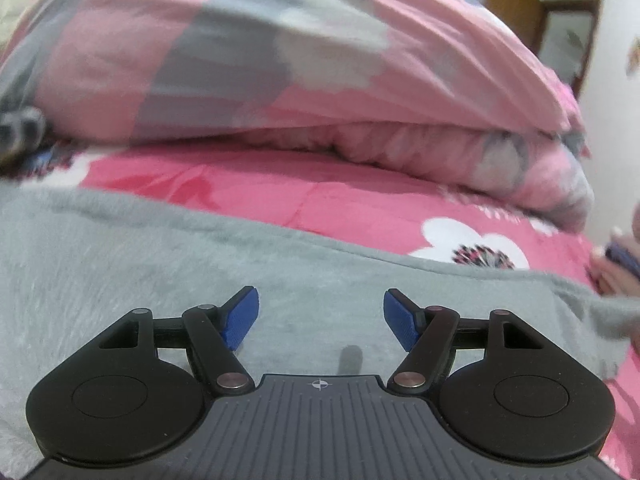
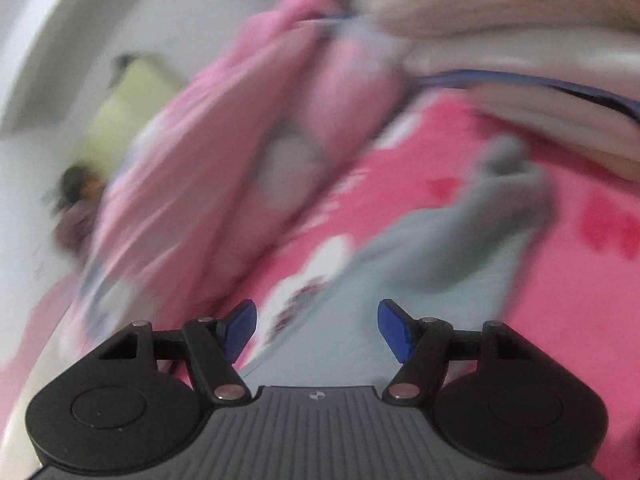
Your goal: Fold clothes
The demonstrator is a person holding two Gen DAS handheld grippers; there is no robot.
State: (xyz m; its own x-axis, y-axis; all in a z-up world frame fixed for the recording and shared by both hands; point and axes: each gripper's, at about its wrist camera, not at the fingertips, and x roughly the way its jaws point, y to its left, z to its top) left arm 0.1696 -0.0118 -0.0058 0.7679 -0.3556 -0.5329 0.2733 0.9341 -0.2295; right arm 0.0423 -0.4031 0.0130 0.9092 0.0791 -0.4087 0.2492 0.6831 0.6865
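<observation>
A fuzzy grey garment (image 1: pixel 160 264) lies flat on the pink flowered bedsheet (image 1: pixel 328 200) and fills the lower half of the left wrist view. My left gripper (image 1: pixel 320 318) hovers over it, open, with nothing between its blue pads. The right wrist view is blurred and tilted. There the same grey garment (image 2: pixel 424 256) stretches away from my right gripper (image 2: pixel 318 330), with a bunched end at the far side. That gripper is open too, its blue pads apart and clear of the cloth.
A rolled pink and grey quilt (image 1: pixel 280 60) lies across the bed behind the garment. A stack of light folded clothes (image 2: pixel 520 60) sits at the upper right in the right wrist view. A white wall (image 2: pixel 60 40) and a wooden door (image 1: pixel 516 4) border the bed.
</observation>
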